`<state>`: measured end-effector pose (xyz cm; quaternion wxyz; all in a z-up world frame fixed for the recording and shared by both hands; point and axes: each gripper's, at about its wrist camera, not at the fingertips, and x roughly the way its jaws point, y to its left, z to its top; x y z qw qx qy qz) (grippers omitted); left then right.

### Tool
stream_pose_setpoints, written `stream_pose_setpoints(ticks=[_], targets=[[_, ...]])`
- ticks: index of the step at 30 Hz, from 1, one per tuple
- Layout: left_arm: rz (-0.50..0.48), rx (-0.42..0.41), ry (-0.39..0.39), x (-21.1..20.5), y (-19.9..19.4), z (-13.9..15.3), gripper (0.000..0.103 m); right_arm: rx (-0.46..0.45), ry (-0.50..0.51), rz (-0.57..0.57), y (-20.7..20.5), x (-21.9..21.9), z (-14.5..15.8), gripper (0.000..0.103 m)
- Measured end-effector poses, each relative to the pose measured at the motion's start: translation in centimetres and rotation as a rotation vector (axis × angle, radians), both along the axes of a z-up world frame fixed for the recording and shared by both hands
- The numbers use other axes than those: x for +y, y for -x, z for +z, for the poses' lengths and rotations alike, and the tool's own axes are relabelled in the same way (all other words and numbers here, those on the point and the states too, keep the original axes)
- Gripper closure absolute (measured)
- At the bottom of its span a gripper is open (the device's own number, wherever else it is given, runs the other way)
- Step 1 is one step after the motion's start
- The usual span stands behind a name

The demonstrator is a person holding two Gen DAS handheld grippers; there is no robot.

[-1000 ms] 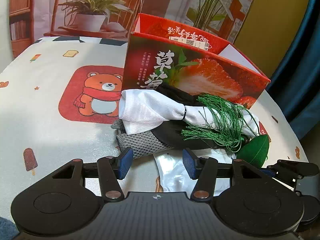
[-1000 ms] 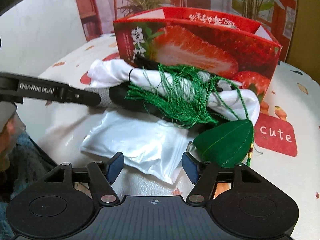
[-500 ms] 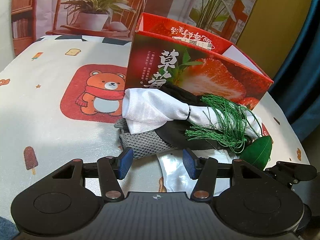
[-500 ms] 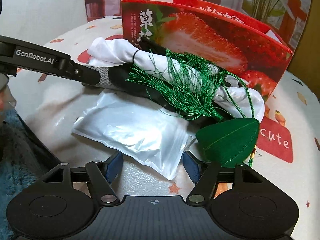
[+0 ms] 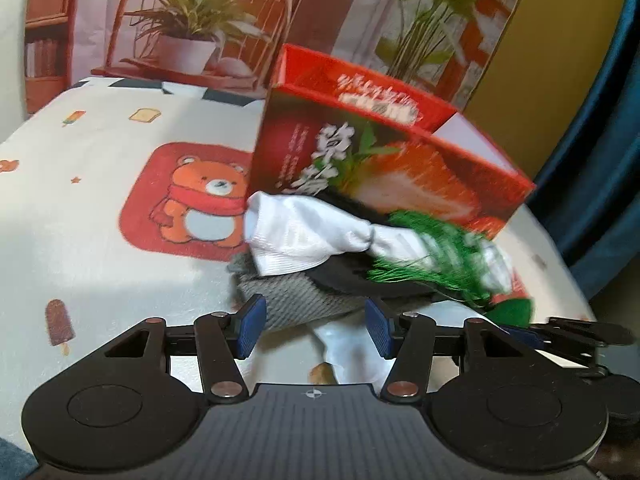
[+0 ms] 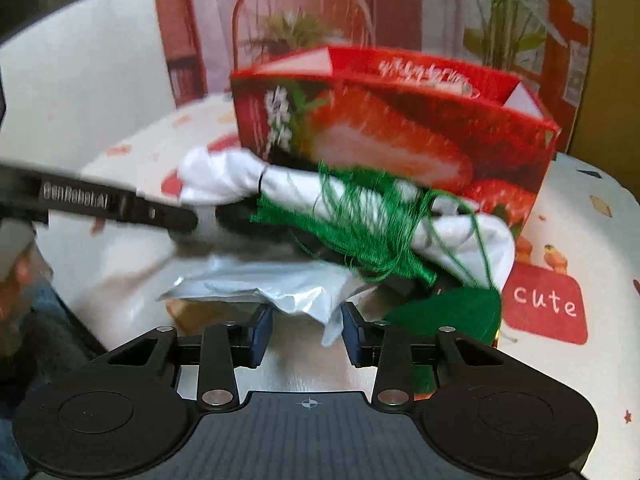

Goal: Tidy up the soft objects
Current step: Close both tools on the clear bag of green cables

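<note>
A pile of soft things lies in front of a red strawberry box point(image 5: 392, 168) point(image 6: 400, 136): a white cloth tied with a black band point(image 5: 308, 236) point(image 6: 224, 176), a grey knit cloth point(image 5: 296, 300), a black piece point(image 5: 352, 276), a green tassel point(image 5: 432, 252) point(image 6: 360, 224), a green felt leaf point(image 6: 452, 312) and a shiny white plastic bag point(image 6: 272, 284) point(image 5: 352, 352). My left gripper point(image 5: 315, 325) is open, its pads either side of the grey cloth's near edge. My right gripper point(image 6: 306, 334) is partly closed around the bag's near edge, which is lifted off the table.
The table point(image 5: 100, 220) has a white cloth with a bear print point(image 5: 200, 208) and a "cute" patch point(image 6: 544, 304). The left gripper's arm point(image 6: 112, 204) crosses the right wrist view at left. A backdrop with plants stands behind.
The right gripper moved forward onto the bag, narrowed its jaws and lifted the bag's edge. The left gripper edged forward to the grey cloth, jaws unchanged.
</note>
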<state>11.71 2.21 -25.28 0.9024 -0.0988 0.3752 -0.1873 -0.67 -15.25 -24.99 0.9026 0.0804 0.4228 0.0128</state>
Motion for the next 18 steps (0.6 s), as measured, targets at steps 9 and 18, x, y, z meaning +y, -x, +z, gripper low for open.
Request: stream_pose_setpoints(ticks=[9, 18], targets=[[-0.122, -0.099, 0.024, -1.2, 1.6, 1.0, 0.046, -0.077, -0.081, -0.064, -1.7, -2.0, 1.4, 0.071], [-0.133, -0.116, -0.131, -2.8, 0.6, -0.8, 0.046, -0.115, -0.091, -0.078, -2.9, -2.5, 1.4, 0.07]])
